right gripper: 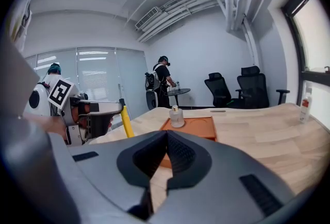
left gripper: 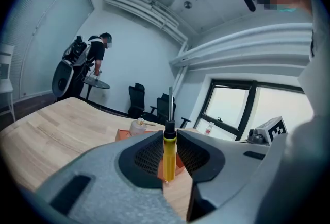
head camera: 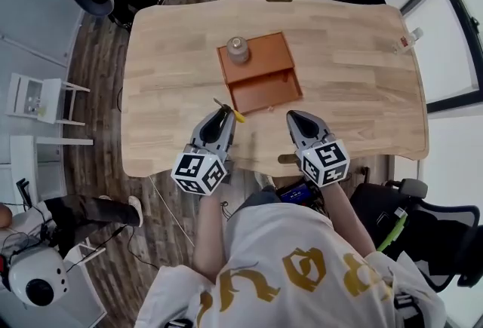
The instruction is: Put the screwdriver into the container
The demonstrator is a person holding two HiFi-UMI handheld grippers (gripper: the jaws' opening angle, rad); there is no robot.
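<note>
A screwdriver with a yellow handle and a dark shaft is clamped upright between the jaws of my left gripper. In the head view, the left gripper hovers over the wooden table just in front of the orange container. The container's open lower compartment faces me. My right gripper is beside it on the right, its jaws shut with nothing between them. The right gripper view also shows the screwdriver at left and the container ahead.
A small pale bottle stands on the container's back left corner. Another small bottle stands near the table's far right edge. Office chairs and a person are beyond the table's far end.
</note>
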